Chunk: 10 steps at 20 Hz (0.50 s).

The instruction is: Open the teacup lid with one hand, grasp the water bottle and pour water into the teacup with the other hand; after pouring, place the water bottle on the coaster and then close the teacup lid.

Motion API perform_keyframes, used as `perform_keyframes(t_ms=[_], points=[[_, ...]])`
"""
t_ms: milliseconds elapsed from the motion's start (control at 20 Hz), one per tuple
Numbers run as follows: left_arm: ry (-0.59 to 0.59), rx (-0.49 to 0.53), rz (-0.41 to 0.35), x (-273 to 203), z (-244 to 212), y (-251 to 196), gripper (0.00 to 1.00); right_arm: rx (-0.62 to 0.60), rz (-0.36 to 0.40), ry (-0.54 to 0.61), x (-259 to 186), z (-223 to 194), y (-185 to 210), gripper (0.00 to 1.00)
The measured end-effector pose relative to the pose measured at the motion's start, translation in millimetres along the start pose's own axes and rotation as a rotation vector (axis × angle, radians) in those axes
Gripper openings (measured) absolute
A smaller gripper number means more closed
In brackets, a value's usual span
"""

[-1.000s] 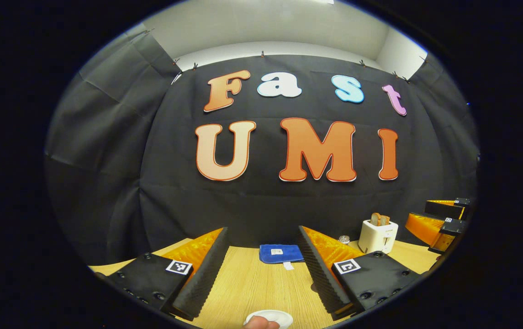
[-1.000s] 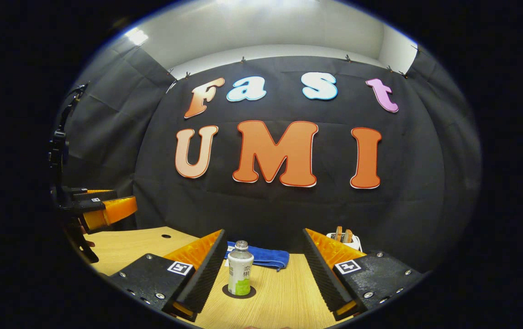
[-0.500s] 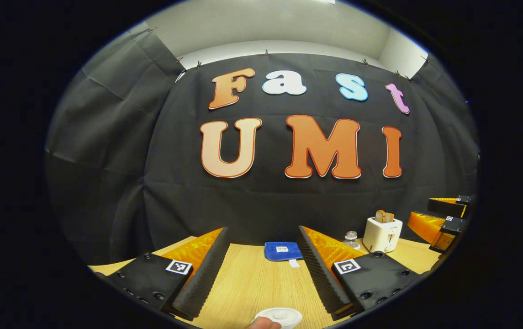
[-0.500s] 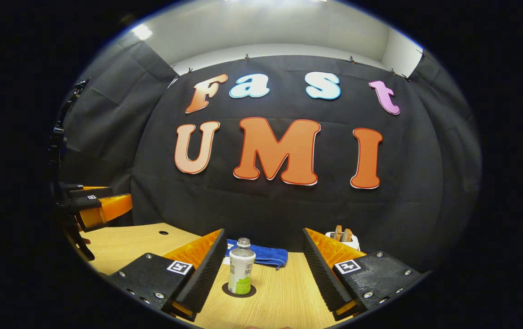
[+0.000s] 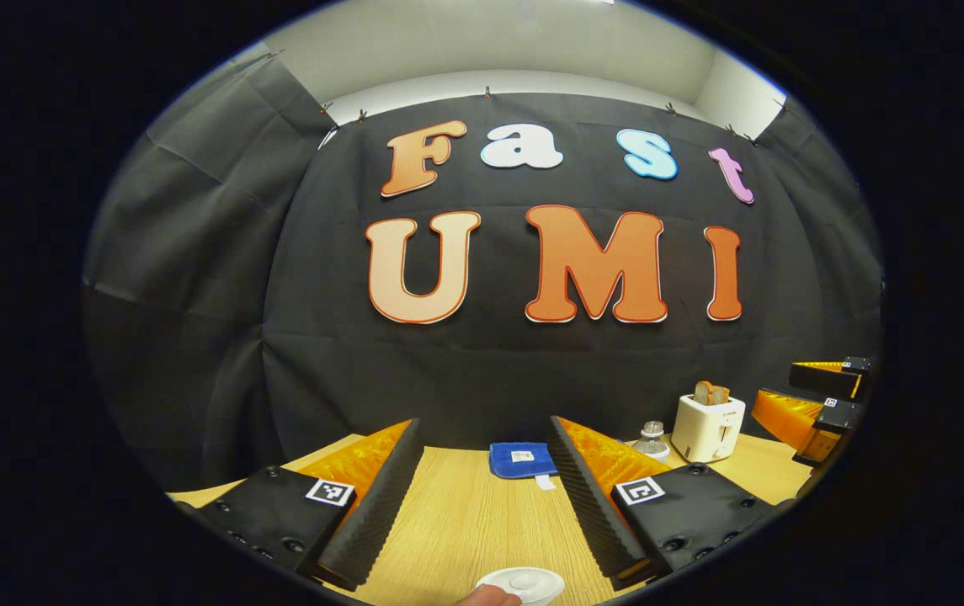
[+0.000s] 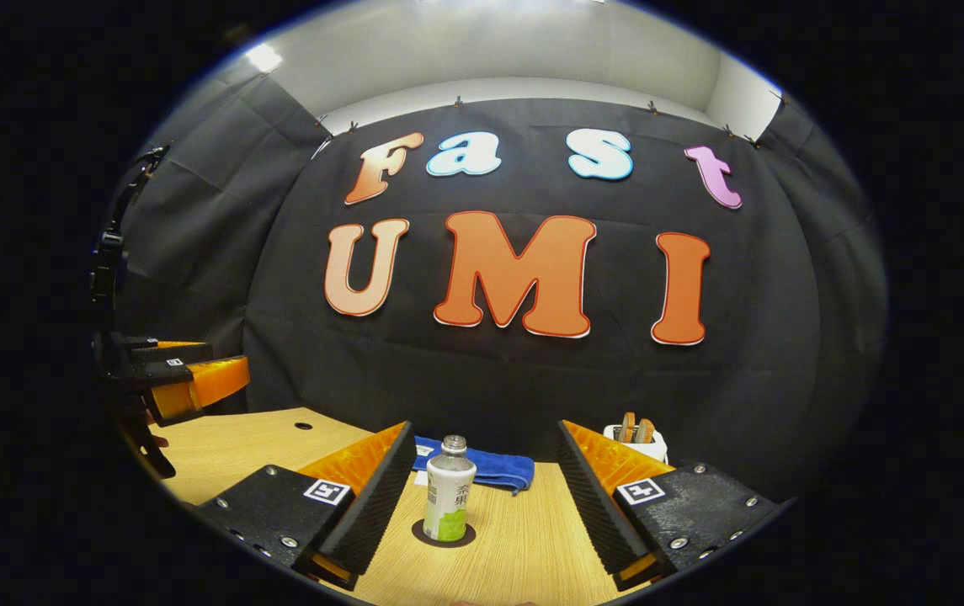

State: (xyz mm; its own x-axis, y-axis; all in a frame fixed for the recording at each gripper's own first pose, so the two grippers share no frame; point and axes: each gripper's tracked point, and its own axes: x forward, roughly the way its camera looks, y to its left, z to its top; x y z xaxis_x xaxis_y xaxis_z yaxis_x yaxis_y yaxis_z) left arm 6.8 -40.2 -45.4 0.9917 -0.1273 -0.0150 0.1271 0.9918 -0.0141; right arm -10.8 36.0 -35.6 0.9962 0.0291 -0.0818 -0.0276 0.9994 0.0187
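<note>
Both tools released over table [image 6: 524,547]: left tool [image 5: 482,505] above white lid [image 5: 522,582], right tool [image 6: 482,505] facing bottle [image 6: 449,490] upright on coaster [image 6: 443,534].

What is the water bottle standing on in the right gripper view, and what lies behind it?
The water bottle stands upright on a dark round coaster; the bottle's base covers the coaster's middle. Behind it lies a folded blue cloth on the wooden table, partly hidden by the bottle.
</note>
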Motion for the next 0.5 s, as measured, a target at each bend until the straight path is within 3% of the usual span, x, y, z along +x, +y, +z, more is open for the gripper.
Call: perform_keyframes(t_ms=[250,500], points=[[0.004,0.063,-0.031,12.1,4.9,-7.8,0.97,0.027,0.007,-0.003,4.0,1.4,-9.8,0.99],[-0.084,0.075,-0.064,22.4,29.2,-21.6,0.95,0.040,0.015,-0.011,-4.2,10.3,-8.6,0.99]])
